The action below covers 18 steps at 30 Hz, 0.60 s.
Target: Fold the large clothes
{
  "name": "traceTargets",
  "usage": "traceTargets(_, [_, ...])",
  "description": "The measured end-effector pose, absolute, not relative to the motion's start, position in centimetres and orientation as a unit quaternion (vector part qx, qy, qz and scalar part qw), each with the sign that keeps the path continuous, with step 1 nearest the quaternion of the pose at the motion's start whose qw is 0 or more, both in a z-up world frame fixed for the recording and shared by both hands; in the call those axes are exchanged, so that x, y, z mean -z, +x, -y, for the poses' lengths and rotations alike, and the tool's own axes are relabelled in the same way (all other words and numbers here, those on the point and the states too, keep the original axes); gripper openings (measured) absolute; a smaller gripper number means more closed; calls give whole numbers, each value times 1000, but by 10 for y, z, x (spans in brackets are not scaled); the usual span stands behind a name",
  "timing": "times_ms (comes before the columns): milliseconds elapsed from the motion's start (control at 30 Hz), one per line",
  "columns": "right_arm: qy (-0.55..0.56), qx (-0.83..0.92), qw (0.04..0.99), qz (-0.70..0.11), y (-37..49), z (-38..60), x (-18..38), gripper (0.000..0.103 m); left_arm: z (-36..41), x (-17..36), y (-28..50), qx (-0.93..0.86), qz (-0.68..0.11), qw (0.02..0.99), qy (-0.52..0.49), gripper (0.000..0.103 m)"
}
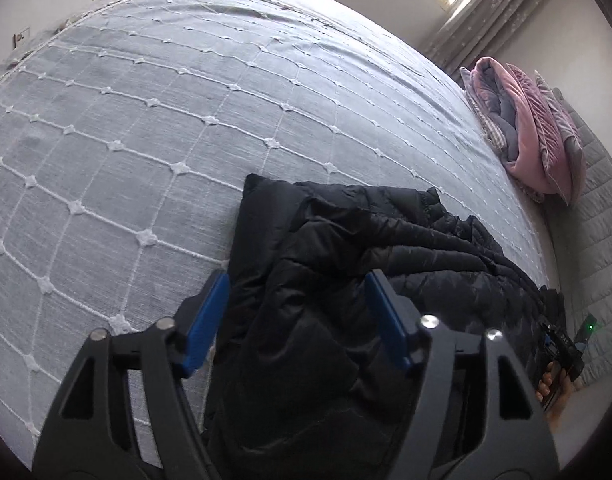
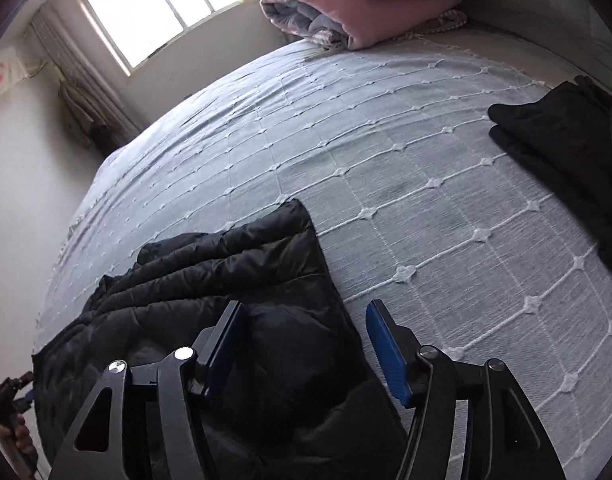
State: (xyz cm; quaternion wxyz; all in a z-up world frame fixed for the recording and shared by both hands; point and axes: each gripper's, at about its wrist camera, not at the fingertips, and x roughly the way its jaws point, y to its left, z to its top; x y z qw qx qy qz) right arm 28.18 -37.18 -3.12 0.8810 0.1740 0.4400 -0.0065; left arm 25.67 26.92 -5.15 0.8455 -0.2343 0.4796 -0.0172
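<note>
Blue pads of the half-open, empty left gripper straddle the black jacket, whose length runs rightward toward the likewise half-open, empty right gripper.

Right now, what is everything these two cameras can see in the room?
black puffer jacket: one, black, quilted, lying rumpled at the near edge of the bed
bedspread: one, pale grey-blue with a white knotted grid, covering the bed
folded quilts: one stack, pink and grey, at the far end of the bed
dark garment: one, black, on the bed at the right in the right camera
window: one, bright, in the far wall
curtain: one, pale, beside the window
left tongs: one, black with blue pads, open over the jacket
right tongs: one, black with blue pads, open over the jacket's edge
</note>
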Motion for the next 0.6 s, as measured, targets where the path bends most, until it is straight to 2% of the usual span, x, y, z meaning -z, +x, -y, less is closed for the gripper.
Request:
traceTargets(33, [171,2,879,-444,284,369,35,43,-265,52,261,17,-486,844,-225,46])
traceTargets(67, [167,-1,879,-447,285,365,37,32,-262,56,265,16,-495,841,-218,28])
traceTargets(100, [158,1,882,-445,283,361,34,19,-258,59,269,6,-503,839,-207,17])
traceTargets(167, [135,8,890,-436,280,354,28,9,-255,56,271,-8,-496,847,-190,8])
traceTargets(433, [132,3,930,-344,281,345,-28,5,-262,-4,274,-30,-415,884,-215,5])
traceTargets(600, [103,9,942,-320,314,318,-45,5,-263,-28,306,-52,-393,896,-200,4])
